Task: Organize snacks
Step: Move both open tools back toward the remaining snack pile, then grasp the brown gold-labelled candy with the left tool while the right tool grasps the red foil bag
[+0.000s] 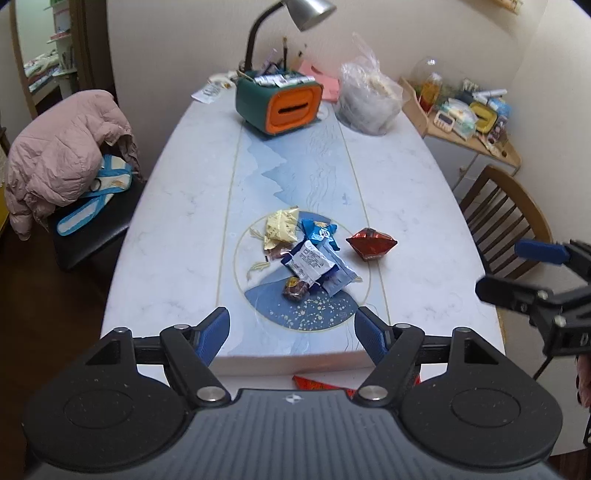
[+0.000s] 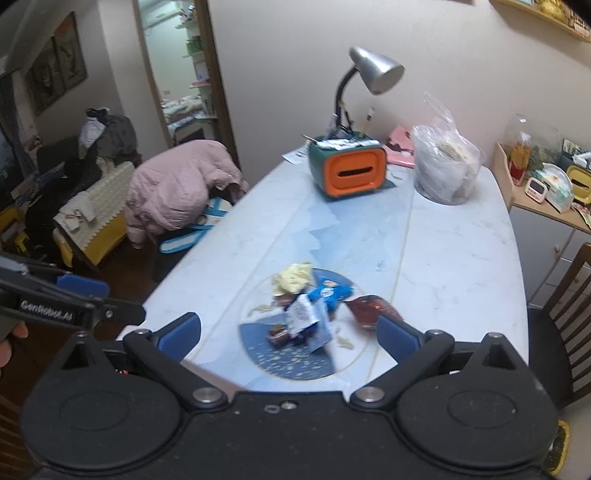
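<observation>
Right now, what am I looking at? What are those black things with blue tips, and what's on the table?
No robot here: a person holds a two-finger clamp in each hand, each with its own camera. One picture looks along the left gripper, the other along the right gripper. Both stand open and hold nothing. They hover at the near end of a pale table. On it lies a small heap of snack packets, with a red packet lying apart beside it. Further back stand an orange-fronted box, a desk lamp and a plastic bag.
</observation>
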The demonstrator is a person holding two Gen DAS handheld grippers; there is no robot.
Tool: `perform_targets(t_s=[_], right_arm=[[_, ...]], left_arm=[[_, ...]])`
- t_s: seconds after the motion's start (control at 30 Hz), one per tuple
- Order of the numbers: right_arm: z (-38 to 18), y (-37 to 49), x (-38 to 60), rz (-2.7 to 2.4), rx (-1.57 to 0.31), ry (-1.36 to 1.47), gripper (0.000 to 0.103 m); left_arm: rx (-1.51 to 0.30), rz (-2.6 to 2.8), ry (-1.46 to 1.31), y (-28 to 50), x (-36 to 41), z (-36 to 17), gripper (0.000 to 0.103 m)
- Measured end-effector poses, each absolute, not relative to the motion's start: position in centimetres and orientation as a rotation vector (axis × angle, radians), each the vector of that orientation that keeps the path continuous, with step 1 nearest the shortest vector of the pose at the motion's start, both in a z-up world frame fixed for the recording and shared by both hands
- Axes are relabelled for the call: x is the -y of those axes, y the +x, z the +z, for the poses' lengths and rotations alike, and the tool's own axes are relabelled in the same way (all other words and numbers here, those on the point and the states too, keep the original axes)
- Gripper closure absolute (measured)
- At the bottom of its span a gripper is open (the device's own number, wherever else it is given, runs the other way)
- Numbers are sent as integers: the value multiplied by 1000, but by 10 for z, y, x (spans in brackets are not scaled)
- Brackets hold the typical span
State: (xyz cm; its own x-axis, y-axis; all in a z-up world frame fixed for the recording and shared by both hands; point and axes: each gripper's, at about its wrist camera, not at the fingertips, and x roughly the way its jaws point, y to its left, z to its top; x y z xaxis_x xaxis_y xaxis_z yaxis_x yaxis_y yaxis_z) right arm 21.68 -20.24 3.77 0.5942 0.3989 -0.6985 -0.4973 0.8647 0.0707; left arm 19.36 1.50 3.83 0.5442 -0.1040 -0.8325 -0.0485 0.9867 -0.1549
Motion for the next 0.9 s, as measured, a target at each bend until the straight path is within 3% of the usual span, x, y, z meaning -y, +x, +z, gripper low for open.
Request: perform_targets(t_s=[0.9], right_arm=[[-90,405,203,465,-1053,-154,3]], left_arm=[[-1351,44,-189,362,15,-126,29]])
